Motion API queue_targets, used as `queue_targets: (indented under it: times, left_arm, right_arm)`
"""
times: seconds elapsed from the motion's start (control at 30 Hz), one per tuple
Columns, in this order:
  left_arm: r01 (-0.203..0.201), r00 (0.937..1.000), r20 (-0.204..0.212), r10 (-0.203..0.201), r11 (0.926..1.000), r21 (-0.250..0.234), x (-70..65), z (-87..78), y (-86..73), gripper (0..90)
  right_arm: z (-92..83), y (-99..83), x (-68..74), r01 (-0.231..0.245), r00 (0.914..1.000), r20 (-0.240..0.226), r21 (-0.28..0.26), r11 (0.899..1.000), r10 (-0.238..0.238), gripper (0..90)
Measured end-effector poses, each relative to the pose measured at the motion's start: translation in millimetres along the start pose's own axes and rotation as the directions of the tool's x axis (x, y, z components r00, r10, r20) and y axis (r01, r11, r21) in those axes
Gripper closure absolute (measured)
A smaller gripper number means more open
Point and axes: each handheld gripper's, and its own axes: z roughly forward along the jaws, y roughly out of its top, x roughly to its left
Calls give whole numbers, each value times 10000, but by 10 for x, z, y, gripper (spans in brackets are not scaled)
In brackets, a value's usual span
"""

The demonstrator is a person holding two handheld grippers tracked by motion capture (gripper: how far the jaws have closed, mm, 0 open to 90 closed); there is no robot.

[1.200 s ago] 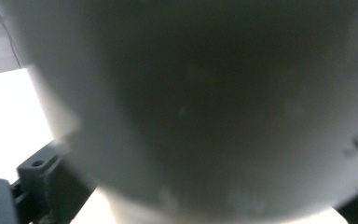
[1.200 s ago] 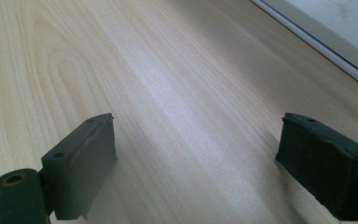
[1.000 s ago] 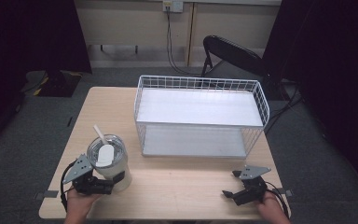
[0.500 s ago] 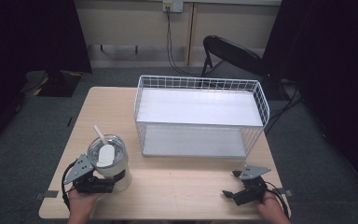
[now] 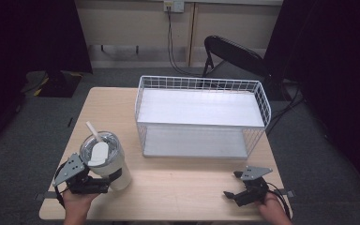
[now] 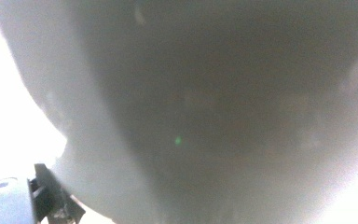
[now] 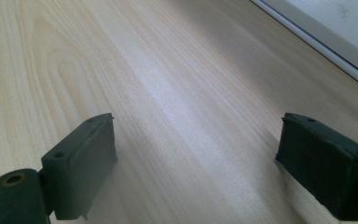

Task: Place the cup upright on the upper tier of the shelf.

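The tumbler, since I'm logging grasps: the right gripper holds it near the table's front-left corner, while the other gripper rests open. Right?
Not quite: the left gripper holds the tumbler, as the high view shows. The right gripper is the one resting open on the table.

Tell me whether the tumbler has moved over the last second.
No. The tumbler stands at the same spot by the table's front left corner, equally far from the wire basket, with the left gripper at its side.
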Motion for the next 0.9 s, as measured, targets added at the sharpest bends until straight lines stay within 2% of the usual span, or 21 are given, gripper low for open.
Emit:
queue_targets:
  times: [0.17,0.33,0.4,0.6,0.67,0.9]
  left_arm:
    - [-243,9996,118,243,9997,-3,-48,15,105,73]
    - [-262,9992,310,259,9996,87,-107,92,197,73]
    - [-122,9988,479,115,9998,144,-143,153,242,73]
    - [-35,9982,604,31,10000,72,-174,263,299,73]
    - [146,9981,605,-150,9999,68,-188,320,343,73]
    - [116,9982,588,-120,9999,67,-201,424,456,74]
  right_arm:
    - [0,0,-1,2,10000,2,-1,10000,-2,105]
    - [0,0,0,-1,10000,-2,-1,10000,1,106]
    - [0,0,0,1,10000,0,-2,10000,-1,106]
    - [0,0,0,-1,10000,-1,-1,10000,1,106]
    - [0,0,0,1,10000,0,-1,10000,-1,105]
    - [0,0,0,-1,10000,-1,-1,10000,1,106]
